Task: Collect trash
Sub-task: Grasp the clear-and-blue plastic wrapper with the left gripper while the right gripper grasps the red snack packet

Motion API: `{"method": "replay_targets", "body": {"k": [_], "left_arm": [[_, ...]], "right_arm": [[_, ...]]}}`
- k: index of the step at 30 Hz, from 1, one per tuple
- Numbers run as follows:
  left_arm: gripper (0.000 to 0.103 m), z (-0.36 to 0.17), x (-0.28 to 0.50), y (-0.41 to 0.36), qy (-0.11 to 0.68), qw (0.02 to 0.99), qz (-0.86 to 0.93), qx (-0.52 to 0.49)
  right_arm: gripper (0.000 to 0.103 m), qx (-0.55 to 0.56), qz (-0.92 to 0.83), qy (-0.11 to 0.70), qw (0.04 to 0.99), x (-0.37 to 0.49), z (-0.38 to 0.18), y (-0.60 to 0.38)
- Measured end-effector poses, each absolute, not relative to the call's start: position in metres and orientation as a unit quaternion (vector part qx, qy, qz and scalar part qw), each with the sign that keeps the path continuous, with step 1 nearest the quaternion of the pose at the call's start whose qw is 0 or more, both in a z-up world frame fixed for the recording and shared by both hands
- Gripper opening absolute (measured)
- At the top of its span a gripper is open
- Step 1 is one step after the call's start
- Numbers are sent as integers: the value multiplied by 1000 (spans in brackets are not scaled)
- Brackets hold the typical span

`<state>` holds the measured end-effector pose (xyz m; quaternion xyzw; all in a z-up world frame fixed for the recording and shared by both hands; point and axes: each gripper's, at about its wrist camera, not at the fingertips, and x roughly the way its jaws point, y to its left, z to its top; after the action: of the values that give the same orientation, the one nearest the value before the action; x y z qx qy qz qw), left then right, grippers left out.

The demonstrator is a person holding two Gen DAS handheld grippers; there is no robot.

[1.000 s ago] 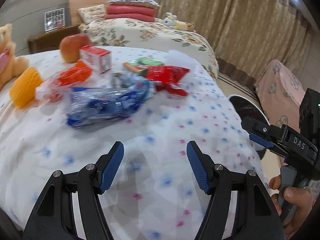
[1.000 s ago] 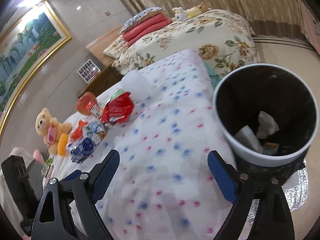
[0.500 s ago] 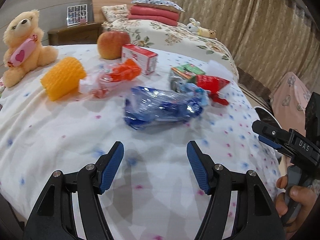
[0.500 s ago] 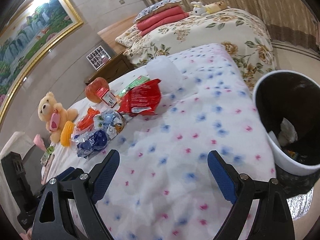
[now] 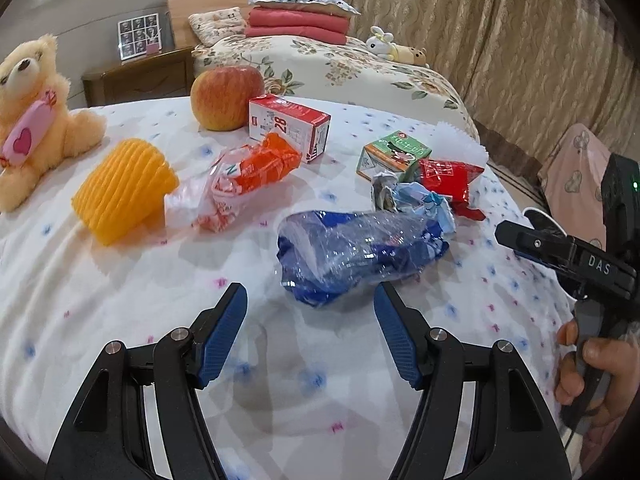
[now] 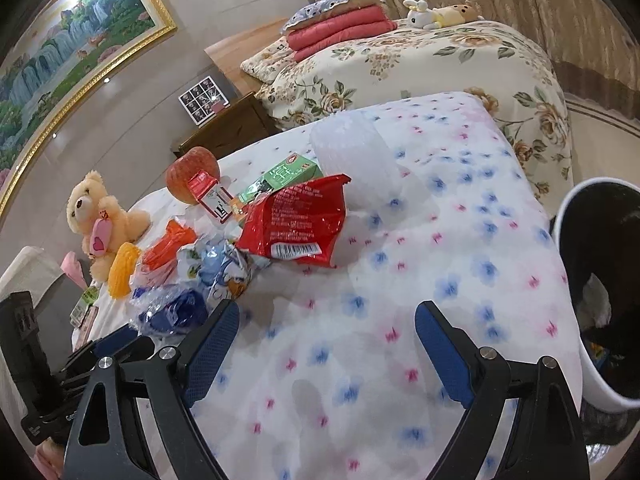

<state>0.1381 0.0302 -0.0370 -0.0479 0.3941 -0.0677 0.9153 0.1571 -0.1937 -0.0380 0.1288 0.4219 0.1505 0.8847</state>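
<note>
Trash lies on a dotted white bedspread [image 5: 120, 300]. A crumpled blue plastic wrapper [image 5: 356, 252] lies just ahead of my open, empty left gripper [image 5: 310, 328]. Beyond it are a crumpled light-blue wrapper [image 5: 416, 200], a red foil bag [image 5: 448, 180], a green carton [image 5: 394, 156], an orange wrapper [image 5: 248, 176] and a red-and-white carton [image 5: 288, 124]. My right gripper [image 6: 326, 344] is open and empty, low over the bedspread, with the red bag [image 6: 296, 224] ahead and the white-rimmed black bin [image 6: 600, 296] at its right. The right gripper also shows in the left wrist view [image 5: 560, 252].
An apple [image 5: 226, 96], a yellow foam sleeve [image 5: 124, 192] and a teddy bear [image 5: 32, 120] sit at the left. A white foam sleeve [image 6: 356, 160] lies behind the red bag. A second bed [image 6: 420, 64] stands behind. The bin holds some rubbish.
Both grippers have swung left, away from the bin and toward the trash pile. The blue wrapper is now closer to my left gripper. Both stay open.
</note>
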Motion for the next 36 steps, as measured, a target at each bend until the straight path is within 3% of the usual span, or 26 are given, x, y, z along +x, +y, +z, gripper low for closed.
{"method": "replay_targets", "body": {"k": [7, 10, 12, 13, 15, 16, 17, 18, 20, 21, 23, 34, 36], "left_arm": [[67, -41, 150, 22, 401, 913, -71, -19], [67, -43, 154, 20, 404, 912, -72, -19], [62, -43, 156, 21, 404, 912, -72, -22], [55, -43, 157, 21, 404, 912, -74, -22], [44, -44, 159, 19, 407, 910, -76, -21], [35, -45, 160, 19, 410, 908, -78, -20], [26, -46, 161, 18, 414, 907, -81, -19], [25, -47, 162, 17, 416, 905, -83, -18], [22, -46, 162, 16, 414, 906, -86, -17], [21, -46, 161, 16, 411, 907, -89, -16], [1, -45, 160, 16, 409, 908, -94, -16], [1, -44, 151, 23, 416, 901, -104, -61], [5, -43, 148, 22, 415, 901, -101, -71]], "right_arm": [[88, 110, 161, 425, 884, 175, -39, -182], [80, 95, 165, 428, 884, 182, -39, -176], [67, 87, 167, 431, 883, 188, -40, -172], [64, 84, 168, 432, 882, 190, -41, -171], [45, 77, 169, 434, 882, 194, -42, -169], [39, 74, 170, 435, 881, 196, -42, -168], [27, 71, 172, 437, 880, 197, -43, -166], [16, 70, 173, 438, 880, 197, -44, -165], [9, 67, 177, 438, 879, 196, -45, -163], [8, 66, 178, 437, 879, 195, -45, -163], [5, 67, 180, 433, 880, 193, -44, -163], [0, 83, 186, 423, 883, 169, -38, -172], [0, 88, 187, 425, 881, 164, -38, -174]]}}
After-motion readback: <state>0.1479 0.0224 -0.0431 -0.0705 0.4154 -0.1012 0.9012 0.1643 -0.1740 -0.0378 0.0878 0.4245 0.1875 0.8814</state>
